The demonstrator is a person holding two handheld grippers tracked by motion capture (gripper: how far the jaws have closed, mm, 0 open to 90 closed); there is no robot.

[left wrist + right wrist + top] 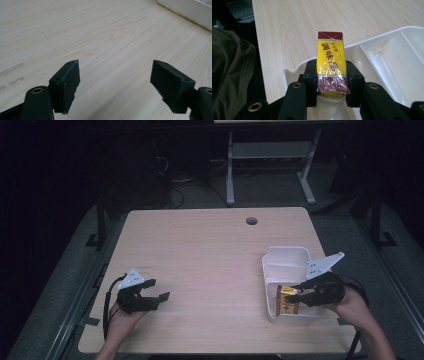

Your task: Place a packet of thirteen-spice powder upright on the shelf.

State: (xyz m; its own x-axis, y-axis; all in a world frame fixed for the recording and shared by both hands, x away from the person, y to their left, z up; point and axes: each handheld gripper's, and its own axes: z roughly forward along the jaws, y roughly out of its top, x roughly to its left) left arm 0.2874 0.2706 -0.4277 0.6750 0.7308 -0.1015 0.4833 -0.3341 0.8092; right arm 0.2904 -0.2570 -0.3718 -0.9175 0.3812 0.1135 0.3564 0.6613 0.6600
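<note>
Right claw, as I run it, clamps the yellow box by its long sides over the white tray's near compartment; light, stiff, film-slick, so I would hold mid-body.

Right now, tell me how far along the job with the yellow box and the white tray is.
Done: the right claw has the yellow and red box clamped between its jaws. In hand: the box hangs over the near compartment of the white tray, apparently not yet set down. Left: lowering it in and letting go. The left claw is open and idle over the table.
</note>
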